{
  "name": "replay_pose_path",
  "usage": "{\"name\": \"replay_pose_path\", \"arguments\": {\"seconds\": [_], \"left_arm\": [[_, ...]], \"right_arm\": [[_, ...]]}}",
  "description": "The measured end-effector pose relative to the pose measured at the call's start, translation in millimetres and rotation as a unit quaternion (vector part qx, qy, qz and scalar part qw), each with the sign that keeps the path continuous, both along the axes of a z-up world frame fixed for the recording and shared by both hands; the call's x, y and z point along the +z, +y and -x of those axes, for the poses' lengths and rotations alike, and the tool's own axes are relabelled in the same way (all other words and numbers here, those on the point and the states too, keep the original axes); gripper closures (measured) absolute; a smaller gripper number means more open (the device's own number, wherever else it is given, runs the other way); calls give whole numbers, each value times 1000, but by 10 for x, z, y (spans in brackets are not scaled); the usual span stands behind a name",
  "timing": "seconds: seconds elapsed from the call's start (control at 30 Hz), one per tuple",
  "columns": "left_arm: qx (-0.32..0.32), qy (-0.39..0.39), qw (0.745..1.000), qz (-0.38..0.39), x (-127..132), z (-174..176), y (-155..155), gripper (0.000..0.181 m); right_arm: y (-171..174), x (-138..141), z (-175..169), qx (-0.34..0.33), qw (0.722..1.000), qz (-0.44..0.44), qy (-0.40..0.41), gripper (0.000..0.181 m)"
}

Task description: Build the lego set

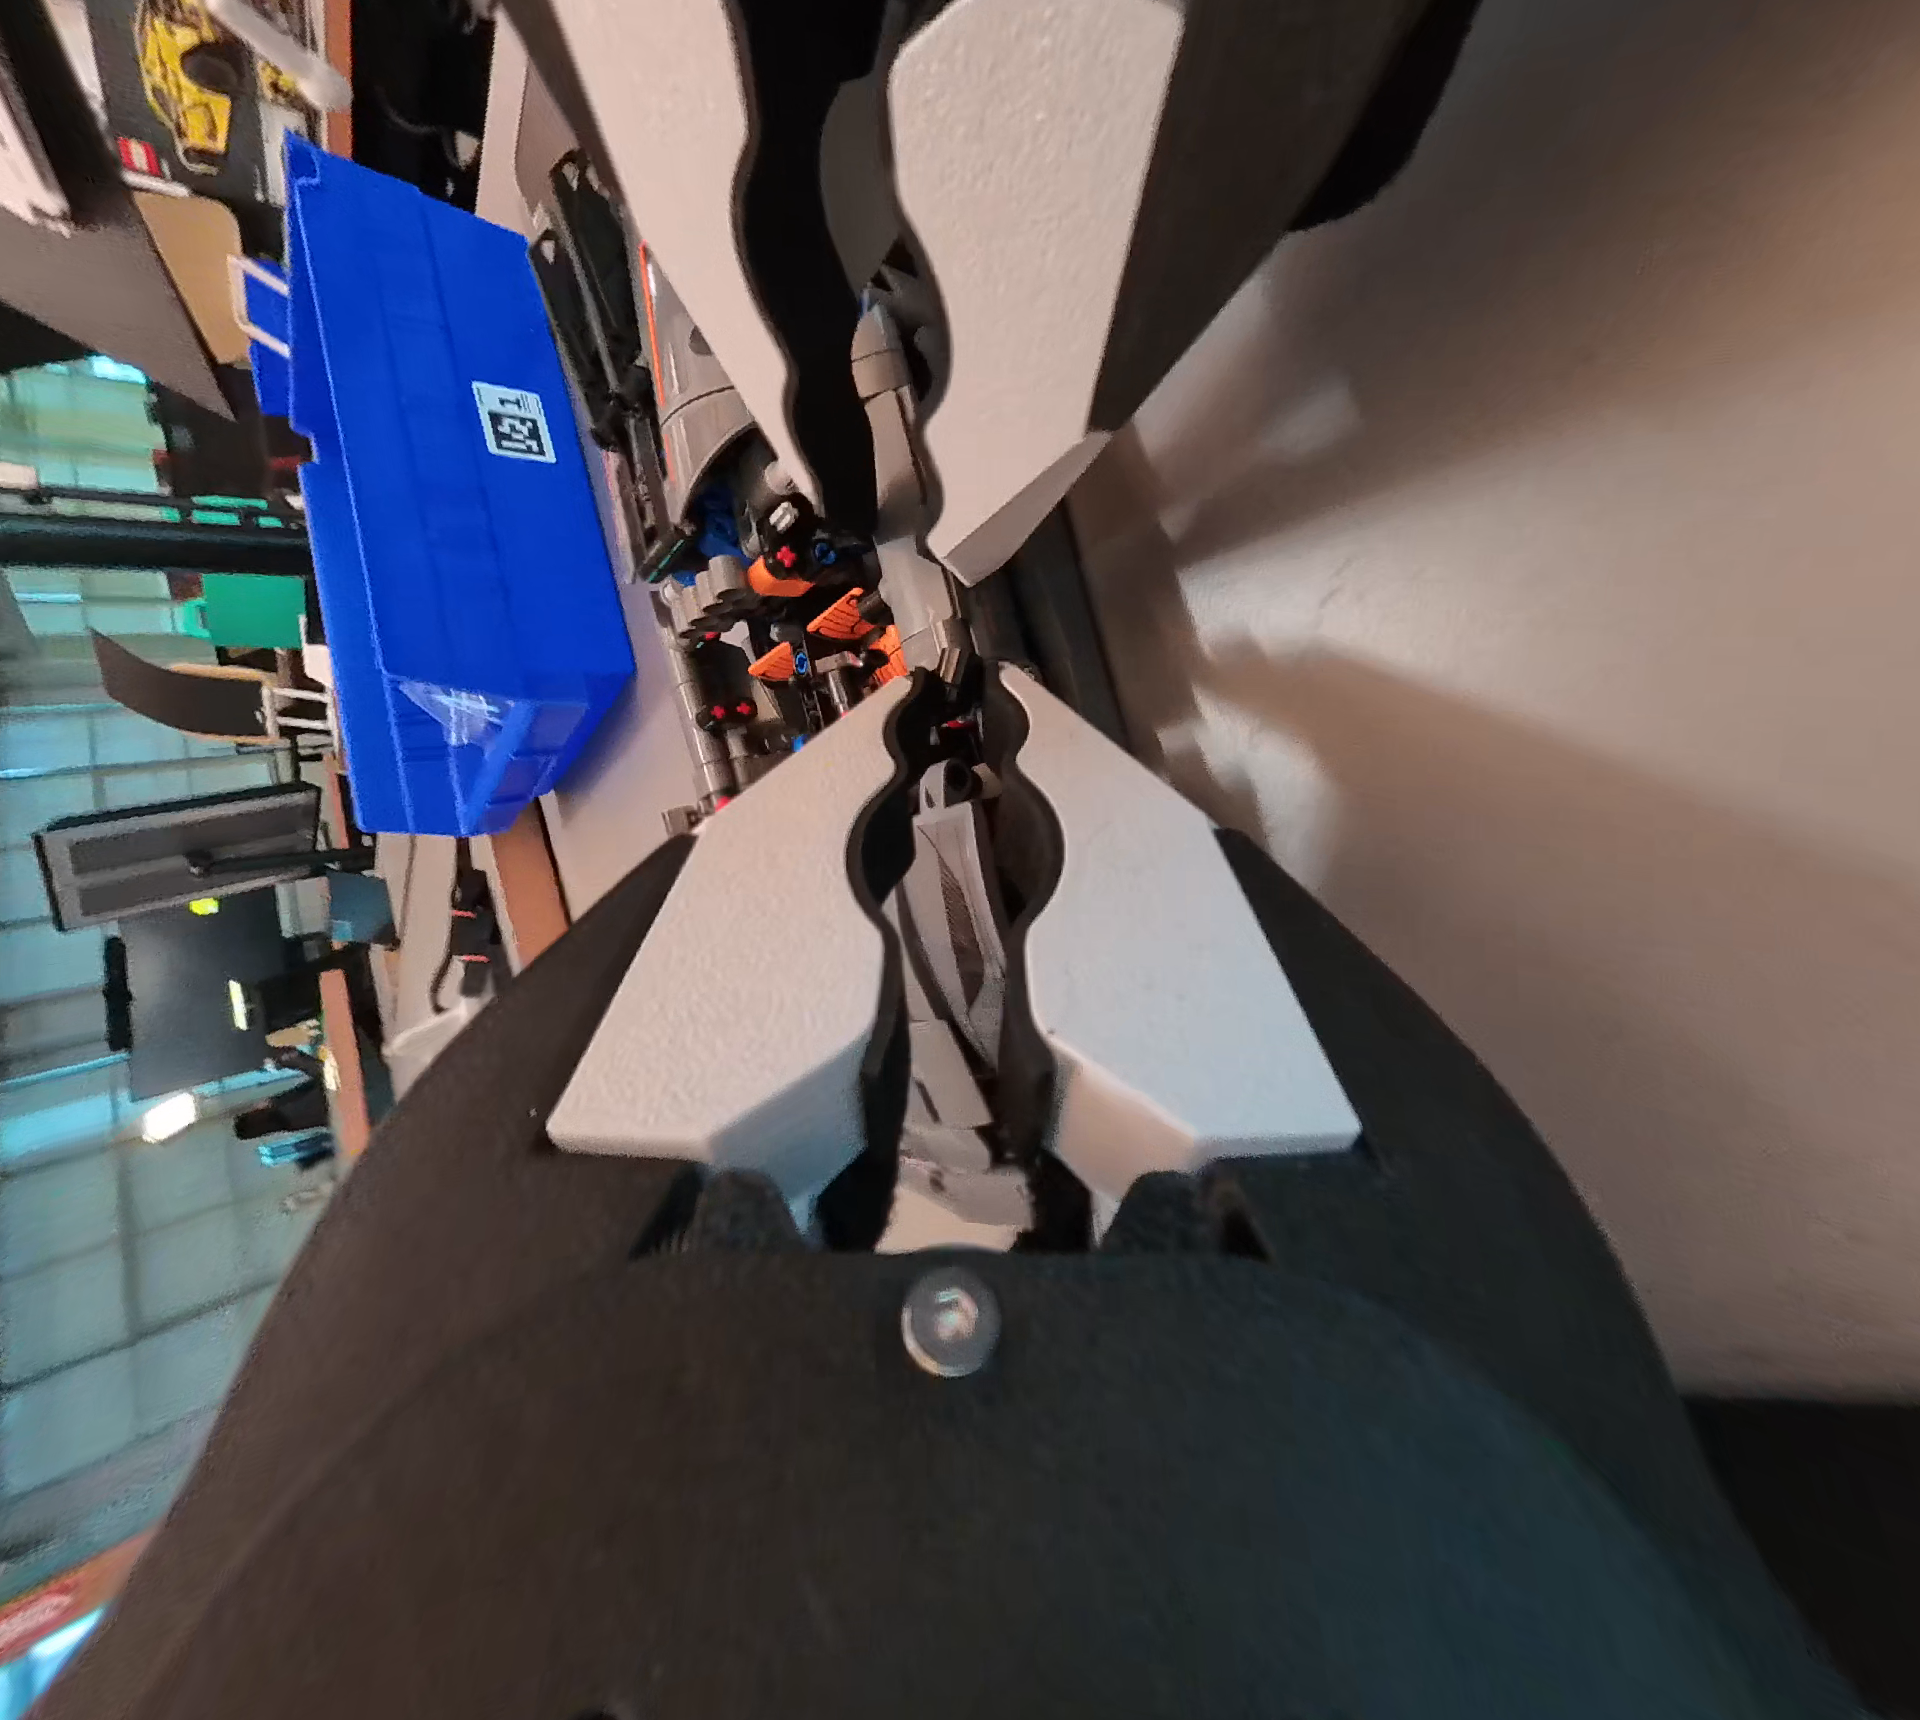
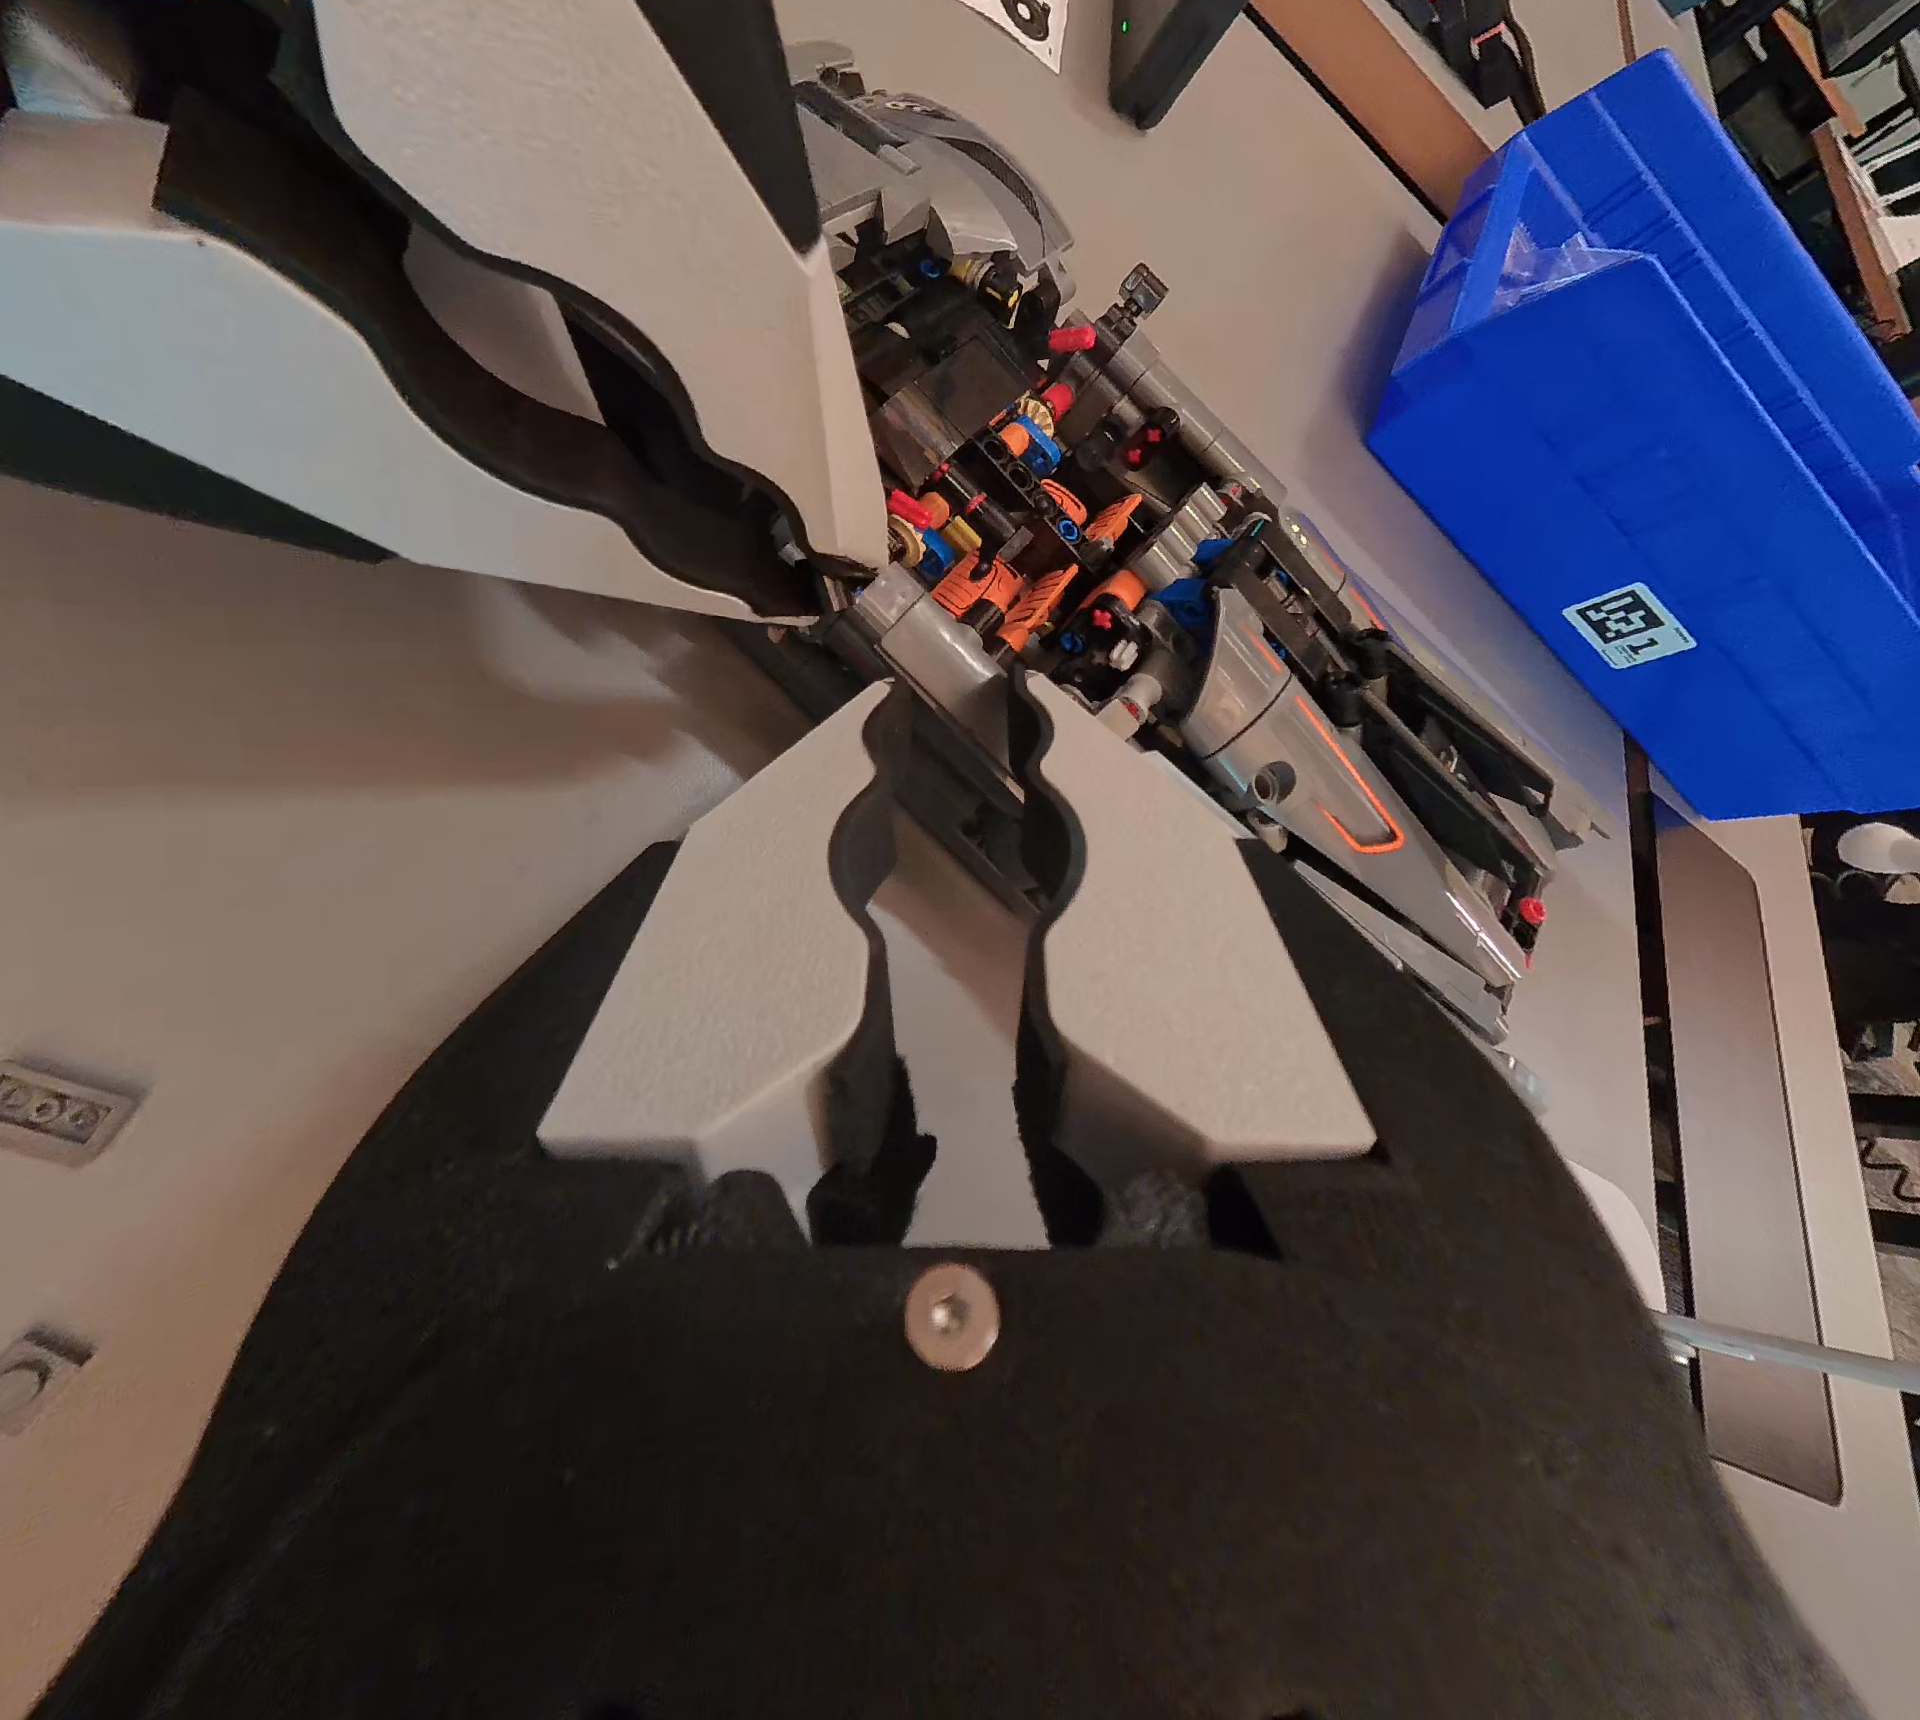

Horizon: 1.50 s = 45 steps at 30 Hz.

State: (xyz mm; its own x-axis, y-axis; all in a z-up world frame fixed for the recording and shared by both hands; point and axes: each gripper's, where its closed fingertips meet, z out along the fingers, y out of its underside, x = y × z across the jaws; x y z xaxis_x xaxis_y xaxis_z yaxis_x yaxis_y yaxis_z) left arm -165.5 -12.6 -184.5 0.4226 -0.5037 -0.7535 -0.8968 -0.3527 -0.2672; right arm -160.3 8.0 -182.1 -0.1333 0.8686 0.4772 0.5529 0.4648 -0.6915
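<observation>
Both grippers grasp the lego model (image 2: 1122, 548), which lies on the grey table (image 2: 1299, 236). The left gripper (image 1: 961, 694) and the right gripper (image 2: 951, 694) each clench its grey edge. The blue bin (image 2: 1683, 465) stands at 2 o'clock of the model in the right wrist view.

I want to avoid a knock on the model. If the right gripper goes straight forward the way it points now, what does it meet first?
The right gripper already has its tips at the grey edge of the lego car. Straight on, it would likely meet the orange and black parts in the middle of the car first. The left gripper sits close beside that line; depth is unclear.
</observation>
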Motion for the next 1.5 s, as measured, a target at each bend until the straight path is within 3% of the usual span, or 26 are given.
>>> {"name": "replay_pose_path", "arguments": {"seconds": [0.43,0.7,0.93,1.1,1.2,1.3,1.5], "left_arm": [[101,-160,980,-57,14,-3,9,176],[77,-182,979,-57,52,-13,-20,172],[48,-188,979,-58,234,275,-241,129],[82,-230,970,18,193,708,-365,77],[79,-263,960,58,87,845,-403,64],[75,-297,948,87,-8,938,-422,61],[54,-377,915,132,-64,934,-443,61]], "right_arm": [[-23,2,11,1,1000,2,0,165],[-30,9,6,5,1000,-11,-5,165],[42,217,-73,2,1000,-9,11,160],[233,459,-184,-26,998,25,54,162],[387,573,-287,-51,995,42,72,165],[566,578,-421,-76,994,43,60,165],[804,198,-639,-105,993,50,-33,160]]}}
